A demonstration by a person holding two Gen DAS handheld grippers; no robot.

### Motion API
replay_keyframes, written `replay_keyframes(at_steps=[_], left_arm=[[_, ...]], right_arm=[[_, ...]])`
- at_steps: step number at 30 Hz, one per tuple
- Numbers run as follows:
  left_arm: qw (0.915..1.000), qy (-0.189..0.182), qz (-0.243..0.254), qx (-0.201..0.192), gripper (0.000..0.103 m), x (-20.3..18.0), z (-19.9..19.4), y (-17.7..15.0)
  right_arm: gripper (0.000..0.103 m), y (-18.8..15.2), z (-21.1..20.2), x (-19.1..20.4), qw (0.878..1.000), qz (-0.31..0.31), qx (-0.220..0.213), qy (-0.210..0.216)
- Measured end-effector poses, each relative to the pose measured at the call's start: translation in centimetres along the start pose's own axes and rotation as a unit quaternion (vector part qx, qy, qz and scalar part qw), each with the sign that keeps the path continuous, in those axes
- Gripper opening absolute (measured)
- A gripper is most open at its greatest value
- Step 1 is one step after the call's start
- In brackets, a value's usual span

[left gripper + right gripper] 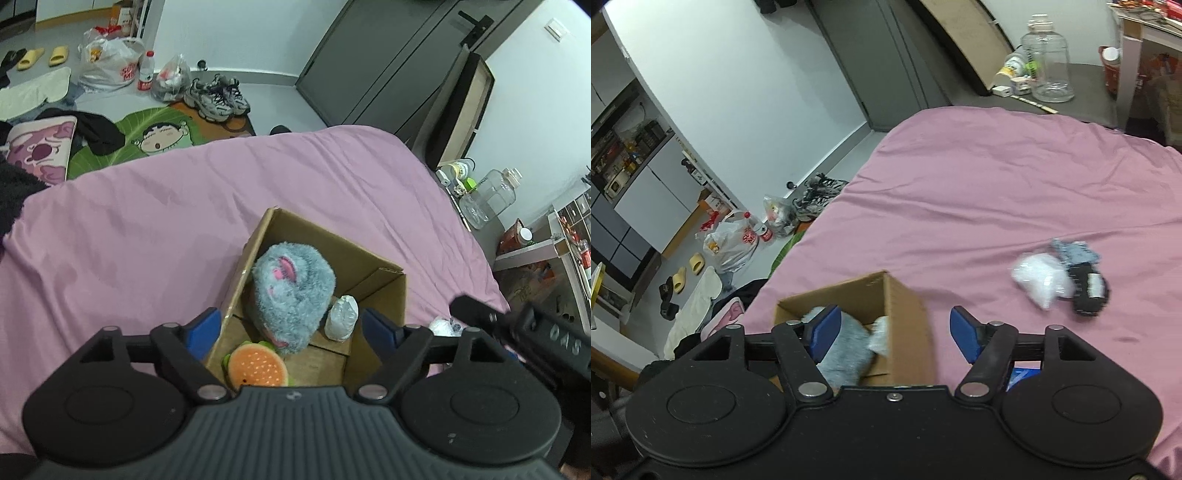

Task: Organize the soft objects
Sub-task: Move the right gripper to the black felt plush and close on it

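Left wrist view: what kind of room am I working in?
Most likely a lived-in bedroom: a bed with a pink sheet, sneakers and slippers on the floor, a dark door behind.

A cardboard box [369, 280] is placed on the bed [147, 240]. Inside it, a furry plush toy [291, 291] is found in the middle, a burger plush [256, 367] in front of it and a small plastic-wrapped bundle [341, 317] at its right. To the right of the box, a plastic bag [1039, 278] and a dark object [1089, 290] are laid touching on the bed.
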State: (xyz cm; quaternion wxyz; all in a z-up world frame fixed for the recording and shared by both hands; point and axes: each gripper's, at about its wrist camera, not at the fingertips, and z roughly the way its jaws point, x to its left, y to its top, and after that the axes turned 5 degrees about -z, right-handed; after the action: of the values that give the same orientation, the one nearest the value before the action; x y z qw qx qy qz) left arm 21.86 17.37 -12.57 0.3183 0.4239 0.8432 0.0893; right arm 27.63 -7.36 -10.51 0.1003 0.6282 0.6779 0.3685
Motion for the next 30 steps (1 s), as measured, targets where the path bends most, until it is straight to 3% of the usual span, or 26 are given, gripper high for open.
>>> replay_keyframes(at_steps=[7, 12, 30], left_arm=[[0.9998, 0.004, 0.022, 0.000, 0.084, -2.4, -0.2, -0.8], [0.9992, 0.005, 0.039, 0.001, 0.084, -4.3, -0.2, -1.6], [0.9965, 0.014, 0.083, 0.004, 0.084, -10.7, 0.1, -5.1]], right_arm=[[0.065, -0.2, -1.1, -2.9, 1.000, 0.006, 0.000, -0.001], [0.072, -0.4, -1.8, -4.9, 1.000, 0.015, -0.002, 0.000], [0.071, -0.7, -2.7, -12.9, 0.998, 0.060, -0.008, 0.016]])
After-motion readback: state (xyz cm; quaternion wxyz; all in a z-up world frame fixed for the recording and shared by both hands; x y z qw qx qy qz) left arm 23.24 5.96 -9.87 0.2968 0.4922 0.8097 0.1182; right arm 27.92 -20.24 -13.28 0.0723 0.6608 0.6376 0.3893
